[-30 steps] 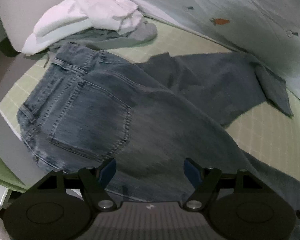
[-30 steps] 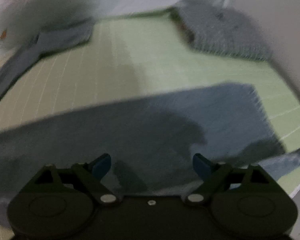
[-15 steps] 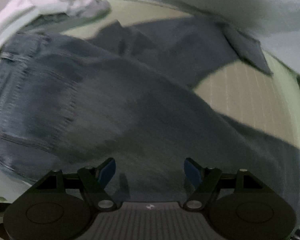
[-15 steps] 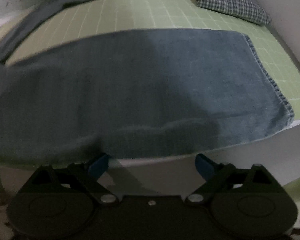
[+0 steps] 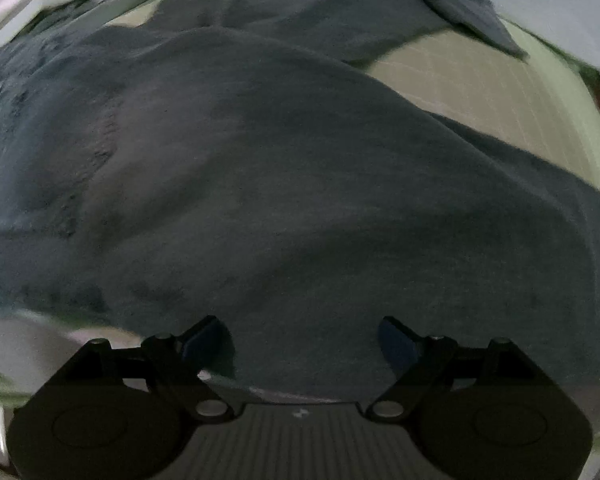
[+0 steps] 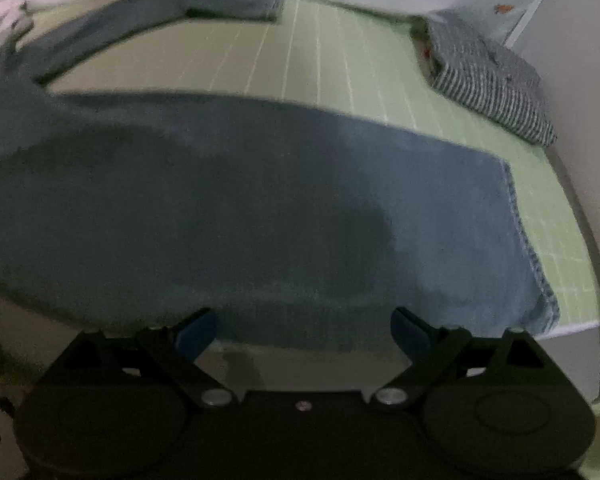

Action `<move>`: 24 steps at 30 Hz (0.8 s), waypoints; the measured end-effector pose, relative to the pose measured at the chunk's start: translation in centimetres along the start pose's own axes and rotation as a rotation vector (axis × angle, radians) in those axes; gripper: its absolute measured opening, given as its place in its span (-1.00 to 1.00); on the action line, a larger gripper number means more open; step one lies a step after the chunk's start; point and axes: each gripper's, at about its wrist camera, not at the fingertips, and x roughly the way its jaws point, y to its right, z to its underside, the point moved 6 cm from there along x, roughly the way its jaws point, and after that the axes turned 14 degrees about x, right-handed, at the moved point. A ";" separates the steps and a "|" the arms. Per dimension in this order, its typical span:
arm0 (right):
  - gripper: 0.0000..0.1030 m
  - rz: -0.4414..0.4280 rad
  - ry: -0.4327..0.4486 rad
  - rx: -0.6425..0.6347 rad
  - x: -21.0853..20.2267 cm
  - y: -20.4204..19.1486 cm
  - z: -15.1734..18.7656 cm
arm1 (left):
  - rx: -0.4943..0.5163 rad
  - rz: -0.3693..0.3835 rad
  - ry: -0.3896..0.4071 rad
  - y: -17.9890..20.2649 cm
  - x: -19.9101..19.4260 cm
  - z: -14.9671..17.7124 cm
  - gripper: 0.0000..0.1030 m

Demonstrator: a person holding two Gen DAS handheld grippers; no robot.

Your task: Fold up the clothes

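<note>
Both tongs stand apart, holding nothing: left tongs [image 5: 302, 338] over the jeans [image 5: 284, 184], right tongs [image 6: 304, 330] at the leg's near edge; striped shirt [image 6: 488, 80] at 2 o'clock.

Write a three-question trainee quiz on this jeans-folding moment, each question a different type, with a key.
1. True or false: the right gripper is shut on the jeans.
2. Multiple choice: what lies at the mat's far right corner in the right wrist view? A) a striped garment B) a shoe C) a book
3. Fill in: in the left wrist view, the open left gripper hovers over the near edge of the ____.

Key: 1 false; 2 A; 3 jeans
</note>
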 end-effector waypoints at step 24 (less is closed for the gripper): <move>0.98 -0.281 -0.019 0.424 9.3 -8.4 -17.4 | -0.272 -0.144 0.025 -13.8 -1.0 -8.3 0.68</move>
